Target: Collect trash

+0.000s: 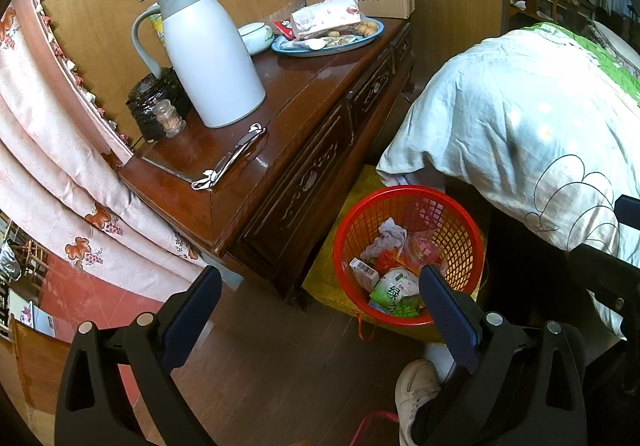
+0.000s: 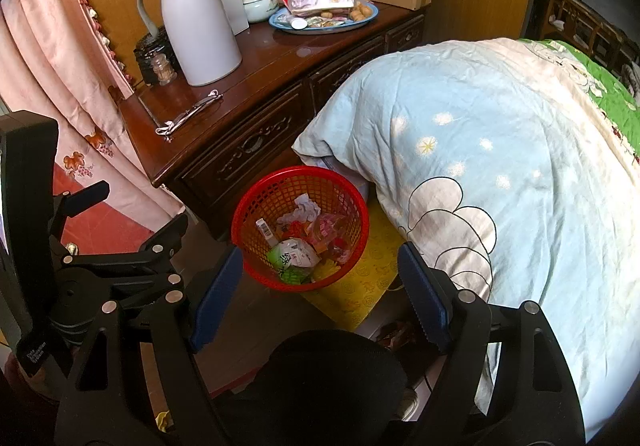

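Both sets of fingers spread wide and empty, left gripper (image 1: pixel 320 310) and right gripper (image 2: pixel 320 286) over bare floor. The red basket (image 2: pixel 244 206) sits just ahead between the right fingers, wrappers (image 2: pixel 294 256) inside (packed). It's hemmed in: dark worktop (image 2: pixel 280 58) edge left, quilt (image 2: pixel 500 166) overhanging right, yellow mat (image 2: pixel 368 286) beneath.

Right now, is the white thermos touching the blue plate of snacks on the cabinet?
Apart. The left wrist view shows bare cabinet top and a small lidded ceramic dish between the white thermos and the blue plate.
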`<state>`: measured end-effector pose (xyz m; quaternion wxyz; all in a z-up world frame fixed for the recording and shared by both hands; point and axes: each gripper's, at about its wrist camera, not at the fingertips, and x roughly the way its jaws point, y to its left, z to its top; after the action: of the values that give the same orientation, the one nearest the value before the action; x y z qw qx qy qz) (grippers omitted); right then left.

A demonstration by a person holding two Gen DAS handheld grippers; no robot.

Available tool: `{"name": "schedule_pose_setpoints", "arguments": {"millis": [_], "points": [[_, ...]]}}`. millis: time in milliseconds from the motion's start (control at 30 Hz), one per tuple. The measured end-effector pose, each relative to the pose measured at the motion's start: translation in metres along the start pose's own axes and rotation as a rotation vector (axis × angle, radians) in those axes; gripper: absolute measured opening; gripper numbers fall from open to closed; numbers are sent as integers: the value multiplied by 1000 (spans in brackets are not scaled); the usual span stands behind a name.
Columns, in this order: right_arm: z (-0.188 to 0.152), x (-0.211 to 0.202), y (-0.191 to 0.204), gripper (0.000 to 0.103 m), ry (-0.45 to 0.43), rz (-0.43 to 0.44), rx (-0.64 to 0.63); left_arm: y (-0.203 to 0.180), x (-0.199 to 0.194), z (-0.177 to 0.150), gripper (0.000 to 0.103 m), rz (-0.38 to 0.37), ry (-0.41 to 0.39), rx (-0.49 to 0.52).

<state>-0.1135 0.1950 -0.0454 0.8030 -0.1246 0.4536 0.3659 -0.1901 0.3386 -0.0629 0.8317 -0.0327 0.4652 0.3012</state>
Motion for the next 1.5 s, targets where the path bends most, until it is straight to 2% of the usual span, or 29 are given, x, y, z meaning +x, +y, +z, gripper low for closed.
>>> {"name": "schedule_pose_setpoints", "arguments": {"millis": [800, 1500], "points": [[0, 0, -1, 77, -2, 0, 3, 0, 2, -2, 97, -9, 11, -4], [0, 6, -6, 77, 15, -9, 18, -7, 22, 0, 97, -35, 48, 6]]}}
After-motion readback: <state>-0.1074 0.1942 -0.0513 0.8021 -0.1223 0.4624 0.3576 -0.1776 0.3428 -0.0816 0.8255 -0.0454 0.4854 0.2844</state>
